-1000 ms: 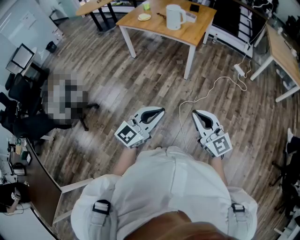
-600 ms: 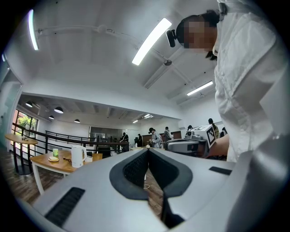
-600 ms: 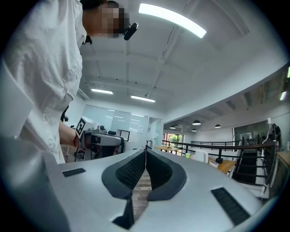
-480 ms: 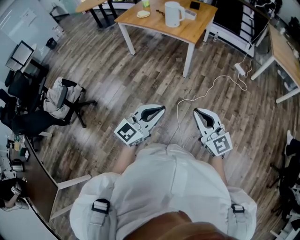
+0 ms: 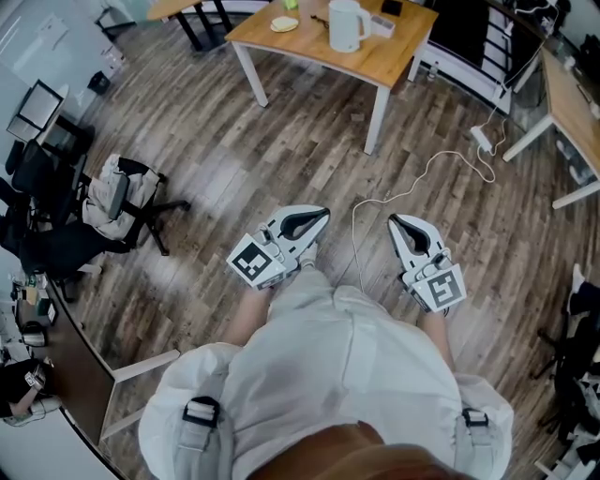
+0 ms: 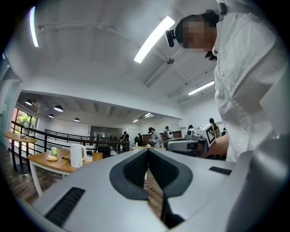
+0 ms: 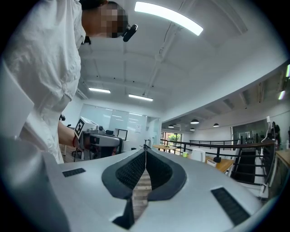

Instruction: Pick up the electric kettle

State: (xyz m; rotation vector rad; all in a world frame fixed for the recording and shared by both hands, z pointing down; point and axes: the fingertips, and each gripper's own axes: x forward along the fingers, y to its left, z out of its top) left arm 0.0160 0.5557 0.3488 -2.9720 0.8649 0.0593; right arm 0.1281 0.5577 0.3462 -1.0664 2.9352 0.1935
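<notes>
The white electric kettle (image 5: 345, 23) stands on a wooden table (image 5: 389, 62) at the top of the head view, far from both grippers. In the left gripper view the kettle (image 6: 77, 155) is small at the left, on the table (image 6: 43, 162); in the right gripper view the kettle (image 7: 197, 155) shows small at the right. My left gripper (image 5: 323, 214) and right gripper (image 5: 391, 220) are held level in front of the person's body, over the floor. Both are shut with nothing between the jaws.
A white cable (image 5: 412, 183) runs over the wood floor to a power strip (image 5: 480, 139). An office chair with a bag (image 5: 112, 202) stands at the left. A second desk (image 5: 572, 103) is at the right. A plate (image 5: 285, 23) and small items lie by the kettle.
The person has stepped toward the table: it sits higher in the head view. Both grippers stay shut and side by side.
</notes>
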